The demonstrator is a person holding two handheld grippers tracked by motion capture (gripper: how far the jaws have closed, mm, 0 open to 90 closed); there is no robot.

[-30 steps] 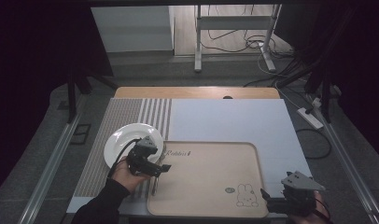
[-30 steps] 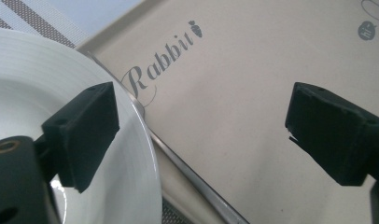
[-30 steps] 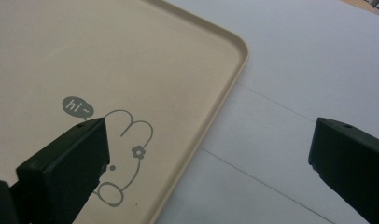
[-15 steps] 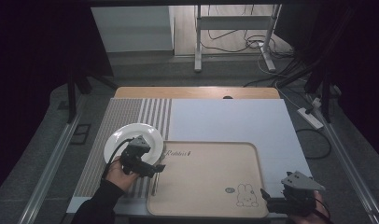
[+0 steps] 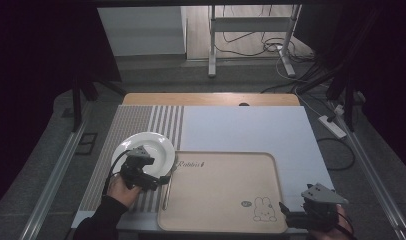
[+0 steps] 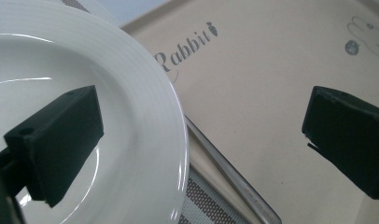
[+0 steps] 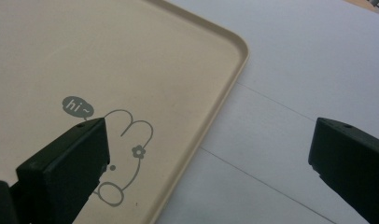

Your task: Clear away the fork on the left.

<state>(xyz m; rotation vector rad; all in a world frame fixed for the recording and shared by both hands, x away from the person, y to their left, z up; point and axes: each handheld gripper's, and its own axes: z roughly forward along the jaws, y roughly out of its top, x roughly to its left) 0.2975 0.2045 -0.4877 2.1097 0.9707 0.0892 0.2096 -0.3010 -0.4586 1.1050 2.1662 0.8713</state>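
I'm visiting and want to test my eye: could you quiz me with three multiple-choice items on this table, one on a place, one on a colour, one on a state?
1. Where is the plate?
A. left of the tray
B. on the tray
C. right of the tray

2. What colour is the tray?
A. blue
B. beige
C. black

3. How do the left gripper jaws stand?
A. shut on the plate
B. shut on nothing
C. open

Answers: 1 A, the plate lies on the striped mat beside the tray's left rim. 2 B, the tray is beige with a rabbit drawing. 3 C, the left gripper view shows a wide gap between the jaws, spanning the plate's rim and a metal utensil.
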